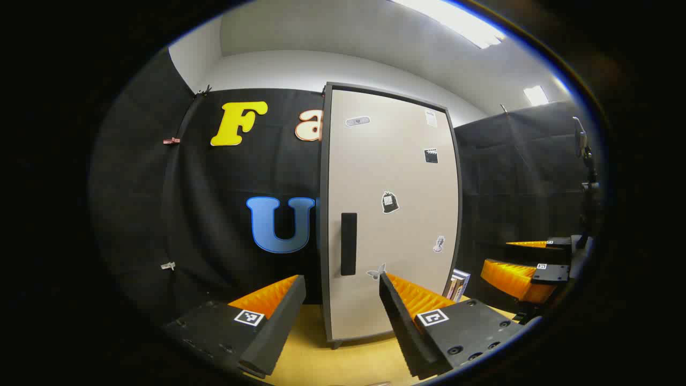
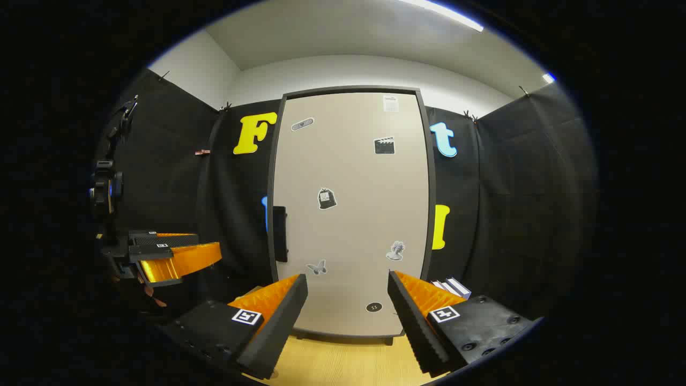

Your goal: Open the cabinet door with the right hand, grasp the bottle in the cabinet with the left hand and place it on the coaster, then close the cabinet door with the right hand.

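The cabinet door (image 2: 351, 214) stands shut, so the bottle is presumably behind it, unseen — no step of the task looks done yet. The right tool (image 2: 347, 316) faces the door squarely with its 2 fingers spread wide and empty, the dark handle (image 2: 280, 234) off to its left — likely its first target. The left tool (image 1: 342, 316), equally wide and empty, waits above the desk (image 1: 343, 364) near the handle edge, placed to reach in once the door swings.

Stacked books (image 1: 459, 284) beside cabinet; wooden tabletop (image 2: 343, 364); ceiling light (image 1: 455, 21)
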`<state>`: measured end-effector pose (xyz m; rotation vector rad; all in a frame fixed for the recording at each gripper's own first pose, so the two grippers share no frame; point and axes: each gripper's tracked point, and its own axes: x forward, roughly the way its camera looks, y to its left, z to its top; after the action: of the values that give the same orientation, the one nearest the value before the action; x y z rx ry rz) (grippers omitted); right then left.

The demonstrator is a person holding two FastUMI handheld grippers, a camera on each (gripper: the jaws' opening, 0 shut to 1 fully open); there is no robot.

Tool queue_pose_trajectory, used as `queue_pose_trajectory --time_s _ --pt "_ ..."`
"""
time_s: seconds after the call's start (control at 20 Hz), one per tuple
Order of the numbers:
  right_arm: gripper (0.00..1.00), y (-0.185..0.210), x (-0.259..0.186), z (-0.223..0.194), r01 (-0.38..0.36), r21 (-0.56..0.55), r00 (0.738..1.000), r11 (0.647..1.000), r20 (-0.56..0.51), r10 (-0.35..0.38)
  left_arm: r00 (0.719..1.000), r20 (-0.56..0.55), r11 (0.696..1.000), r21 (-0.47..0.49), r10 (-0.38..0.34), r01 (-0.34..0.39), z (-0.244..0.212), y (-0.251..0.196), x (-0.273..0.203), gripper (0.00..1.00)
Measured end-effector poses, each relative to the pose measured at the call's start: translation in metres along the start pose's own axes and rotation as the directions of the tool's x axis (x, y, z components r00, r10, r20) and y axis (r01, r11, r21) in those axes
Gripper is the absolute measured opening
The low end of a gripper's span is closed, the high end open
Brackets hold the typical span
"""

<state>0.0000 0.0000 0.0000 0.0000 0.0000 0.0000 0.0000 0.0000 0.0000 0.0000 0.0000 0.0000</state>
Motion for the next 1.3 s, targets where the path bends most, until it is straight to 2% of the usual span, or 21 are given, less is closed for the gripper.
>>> queue_pose_trajectory --time_s 0.35,0.4,0.65,0.7,0.75,1.05,1.1,1.15,1.3 --pt "0.98 0.008 0.003 -0.002 -0.036 0.008 0.999 0.999 -0.009 0.036 1.0 -0.011 1.0 0.0 0.02 -0.02 -0.004 0.005 -0.002 0.88" --pt "0.98 0.01 0.003 -0.002 -0.047 -0.009 0.999 0.999 -0.005 0.047 1.0 -0.013 1.0 0.0 0.023 -0.023 -0.004 0.006 -0.002 0.84" --pt "0.98 0.023 -0.004 0.001 -0.065 -0.114 0.997 0.991 0.027 0.068 0.999 -0.02 1.0 -0.008 0.027 -0.027 -0.005 0.008 -0.006 0.88" --pt "0.97 0.027 -0.005 -0.001 -0.073 -0.114 0.997 0.991 0.021 0.076 0.999 -0.023 1.0 -0.005 0.029 -0.03 -0.007 0.008 -0.007 0.84" --pt "0.97 0.028 -0.005 -0.002 -0.076 -0.113 0.997 0.991 0.016 0.078 0.999 -0.024 1.0 -0.002 0.031 -0.031 -0.007 0.009 -0.008 0.88" --pt "0.97 0.03 -0.004 -0.005 -0.079 -0.091 0.997 0.993 0.001 0.079 0.999 -0.023 0.999 -0.004 0.046 -0.046 -0.007 0.016 -0.013 0.88" --pt "0.98 0.031 -0.004 -0.005 -0.079 -0.089 0.997 0.993 0.0 0.08 0.999 -0.022 0.999 -0.004 0.048 -0.048 -0.007 0.018 -0.013 0.84" --pt "0.98 0.034 -0.005 -0.005 -0.082 -0.086 0.997 0.993 -0.001 0.082 0.998 -0.02 0.999 -0.003 0.052 -0.052 -0.006 0.02 -0.014 0.88" --pt "0.98 0.044 0.003 -0.007 -0.088 -0.08 0.996 0.993 -0.011 0.087 0.998 -0.014 0.998 0.0 0.061 -0.061 -0.007 0.031 -0.017 0.88"
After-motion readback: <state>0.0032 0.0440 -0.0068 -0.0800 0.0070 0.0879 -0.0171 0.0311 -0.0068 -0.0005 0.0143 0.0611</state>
